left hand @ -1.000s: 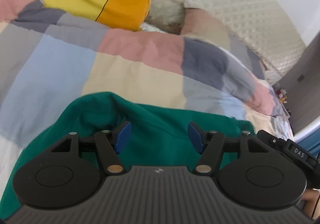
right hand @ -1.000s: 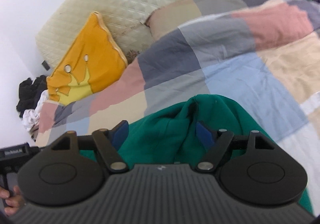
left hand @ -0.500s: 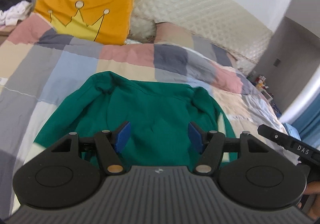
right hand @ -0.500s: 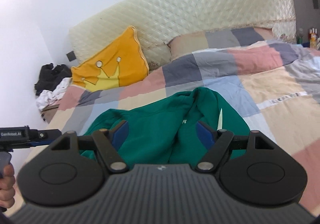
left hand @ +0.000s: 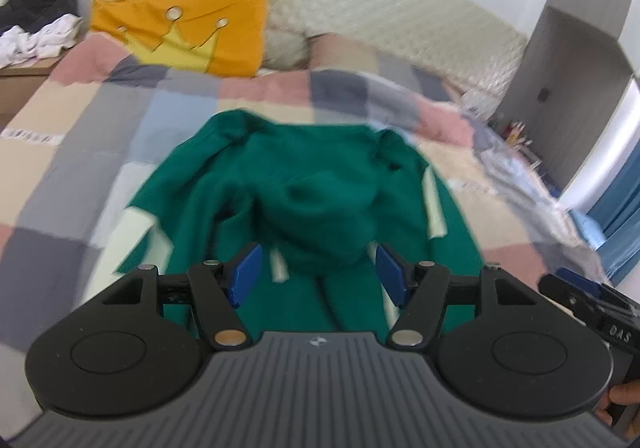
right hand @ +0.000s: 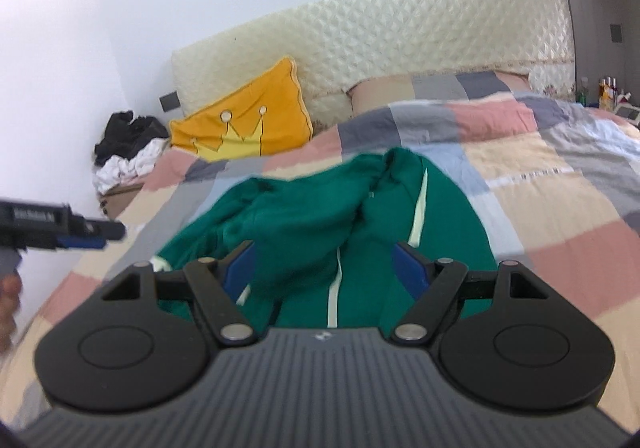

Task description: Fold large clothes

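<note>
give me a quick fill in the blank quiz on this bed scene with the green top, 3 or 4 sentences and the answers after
1. The garment lying on the patchwork quilt is mostly ____ in colour.
2. The orange cushion leaning on the headboard shows a yellow ____.
3. The jaws of the left gripper and the right gripper both stand ____, with nothing pinched.
4. The garment's stripes are ____.

Answers: green; crown; open; white

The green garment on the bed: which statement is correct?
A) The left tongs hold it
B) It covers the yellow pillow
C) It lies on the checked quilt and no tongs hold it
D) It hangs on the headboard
C: the green garment lies on the checked quilt, and both tongs, left and right, stand open above it.
</note>
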A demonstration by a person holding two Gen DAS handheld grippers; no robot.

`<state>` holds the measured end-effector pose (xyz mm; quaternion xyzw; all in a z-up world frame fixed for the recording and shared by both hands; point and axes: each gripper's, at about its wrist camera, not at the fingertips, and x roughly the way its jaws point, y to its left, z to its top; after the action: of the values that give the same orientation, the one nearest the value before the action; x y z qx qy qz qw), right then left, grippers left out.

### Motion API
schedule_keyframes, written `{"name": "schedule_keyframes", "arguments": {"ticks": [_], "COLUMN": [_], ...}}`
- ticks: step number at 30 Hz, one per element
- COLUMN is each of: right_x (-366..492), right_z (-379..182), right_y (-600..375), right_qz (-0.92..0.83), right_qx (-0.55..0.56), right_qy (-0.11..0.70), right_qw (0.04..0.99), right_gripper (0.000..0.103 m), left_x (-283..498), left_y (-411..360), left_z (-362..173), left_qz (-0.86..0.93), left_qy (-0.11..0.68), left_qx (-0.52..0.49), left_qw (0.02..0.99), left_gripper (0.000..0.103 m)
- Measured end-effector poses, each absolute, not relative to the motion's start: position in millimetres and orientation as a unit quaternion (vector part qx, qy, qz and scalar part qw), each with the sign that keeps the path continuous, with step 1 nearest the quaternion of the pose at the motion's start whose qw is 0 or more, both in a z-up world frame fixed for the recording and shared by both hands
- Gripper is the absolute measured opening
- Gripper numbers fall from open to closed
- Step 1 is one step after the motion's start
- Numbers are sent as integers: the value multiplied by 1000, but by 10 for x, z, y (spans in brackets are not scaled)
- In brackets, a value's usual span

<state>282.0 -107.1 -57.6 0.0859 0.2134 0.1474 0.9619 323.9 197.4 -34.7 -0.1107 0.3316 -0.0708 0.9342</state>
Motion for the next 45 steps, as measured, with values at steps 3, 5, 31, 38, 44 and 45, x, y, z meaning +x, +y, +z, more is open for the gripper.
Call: {"name": "schedule_keyframes", "arguments": {"ticks": [3, 5, 31, 38, 44, 45], "right_x": [2657, 2607, 2643, 2699, 2768, 2794], "right_z": [-818, -971, -1626, -1690, -1648, -1644], "right_y": [-1089, -1125, -998, -896, -769, -748], "right_qz": [148, 148, 121, 95, 89, 88], "right_qx": [88, 102, 65, 59, 56, 56], "right_qy": [214, 222, 275, 293, 288, 287], "right_qw": [962, 958, 952, 949, 952, 952], "right_gripper": [77, 77, 76, 76, 76, 76], "left_x": [3097, 3054, 2998, 2979, 3272, 3370], "left_y": [2288, 2536, 3818, 4082, 4891, 5012], "left_z": [-370, -415, -2048, -1649, -910, -805], "left_qz": [-47, -30, 78, 59, 121, 136], "left_qy": [336, 350, 476, 433, 365, 356], "left_qx": [-99, -103, -256, -282, -256, -249], "left_qw": [935, 931, 837, 854, 887, 890], "left_gripper": [68, 68, 19, 7, 6, 6]}}
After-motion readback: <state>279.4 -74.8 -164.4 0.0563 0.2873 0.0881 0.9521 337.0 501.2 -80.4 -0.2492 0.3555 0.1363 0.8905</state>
